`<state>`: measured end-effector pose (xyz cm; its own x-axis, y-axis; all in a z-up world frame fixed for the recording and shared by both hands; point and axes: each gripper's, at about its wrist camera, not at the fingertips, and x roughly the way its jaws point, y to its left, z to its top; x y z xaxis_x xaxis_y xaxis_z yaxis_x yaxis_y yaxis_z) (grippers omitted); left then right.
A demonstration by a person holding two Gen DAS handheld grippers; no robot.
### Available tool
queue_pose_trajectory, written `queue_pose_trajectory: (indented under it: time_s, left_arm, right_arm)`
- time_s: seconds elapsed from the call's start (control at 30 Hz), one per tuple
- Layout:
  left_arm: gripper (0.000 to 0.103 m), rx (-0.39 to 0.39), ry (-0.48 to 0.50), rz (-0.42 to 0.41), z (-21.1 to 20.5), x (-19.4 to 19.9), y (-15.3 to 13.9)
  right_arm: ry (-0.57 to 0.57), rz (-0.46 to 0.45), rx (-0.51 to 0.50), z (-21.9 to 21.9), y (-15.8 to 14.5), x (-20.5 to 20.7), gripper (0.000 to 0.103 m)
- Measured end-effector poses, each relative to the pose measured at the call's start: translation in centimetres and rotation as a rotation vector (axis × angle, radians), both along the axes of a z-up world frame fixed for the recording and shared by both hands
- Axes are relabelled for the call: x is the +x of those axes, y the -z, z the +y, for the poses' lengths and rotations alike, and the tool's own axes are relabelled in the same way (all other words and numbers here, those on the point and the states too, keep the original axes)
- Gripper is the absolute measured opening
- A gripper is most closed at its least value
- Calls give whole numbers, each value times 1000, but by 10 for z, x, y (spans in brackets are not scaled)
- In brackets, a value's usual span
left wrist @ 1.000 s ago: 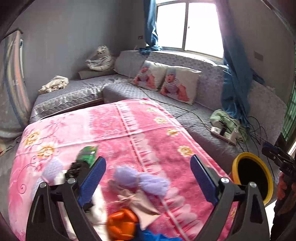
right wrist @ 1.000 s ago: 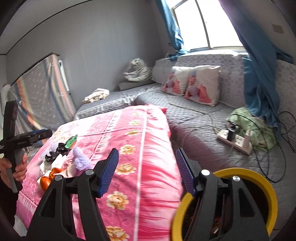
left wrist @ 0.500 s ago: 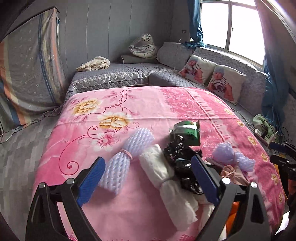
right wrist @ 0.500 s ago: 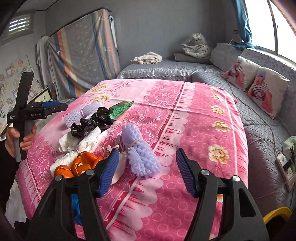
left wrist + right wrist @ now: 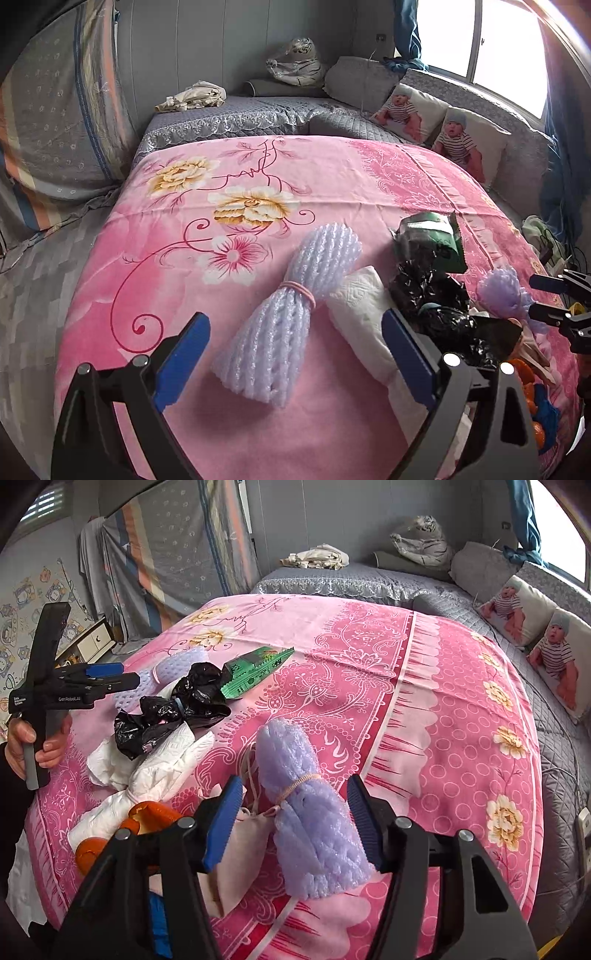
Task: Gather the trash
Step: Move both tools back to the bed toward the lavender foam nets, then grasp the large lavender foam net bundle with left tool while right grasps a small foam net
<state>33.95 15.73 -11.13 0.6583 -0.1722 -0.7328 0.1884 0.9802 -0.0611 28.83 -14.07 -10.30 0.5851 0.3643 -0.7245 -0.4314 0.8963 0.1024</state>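
Note:
Trash lies on a pink flowered blanket [image 5: 229, 177]. In the left wrist view my left gripper [image 5: 295, 350] is open around the near end of a pale lilac foam net [image 5: 284, 314] tied with a rubber band. Beside it lie white paper towels [image 5: 362, 314], a black plastic bag [image 5: 432, 302] and a green packet [image 5: 432, 240]. In the right wrist view my right gripper [image 5: 295, 819] is open around a second, purple foam net [image 5: 306, 823]. Orange peel [image 5: 147, 819] and a pink cloth pouch [image 5: 243, 849] lie at its left finger. The left gripper also shows there [image 5: 107, 675].
Grey sofa cushions [image 5: 258, 110] wrap around the blanket at the back and right, with two baby-print pillows [image 5: 436, 125] and a toy tiger [image 5: 295, 62]. A power strip and cables [image 5: 546, 251] lie at the right. A striped mattress [image 5: 44, 110] leans at the left.
Both grippers have swung left from the sofa and yellow bin to the trash pile and moved closer. Each now has a foam net between its open fingers.

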Motion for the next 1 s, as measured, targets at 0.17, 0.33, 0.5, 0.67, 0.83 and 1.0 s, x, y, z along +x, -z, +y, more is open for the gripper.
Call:
queue_pose_trajectory:
  time_s: [0.17, 0.33, 0.5, 0.67, 0.83, 1.0]
  left_arm:
    - [90, -9, 6, 22, 1, 16, 8]
    - [73, -11, 12, 43, 4, 30, 17]
    - [42, -17, 0, 83, 8, 38, 31]
    - [30, -28, -24, 71, 10, 38, 28]
    - [28, -42, -59, 56, 17, 34, 18]
    - [28, -54, -75, 24, 19, 22, 1]
  right_arm:
    - [1, 33, 5, 4, 10, 10, 51]
    - [4, 57, 14, 4, 15, 17, 47]
    - [7, 77, 23, 3, 21, 23, 43]
    - [13, 80, 39, 2, 22, 25, 33]
    - [25, 84, 82, -5, 16, 25, 20]
    - [44, 76, 109, -15, 7, 20, 4]
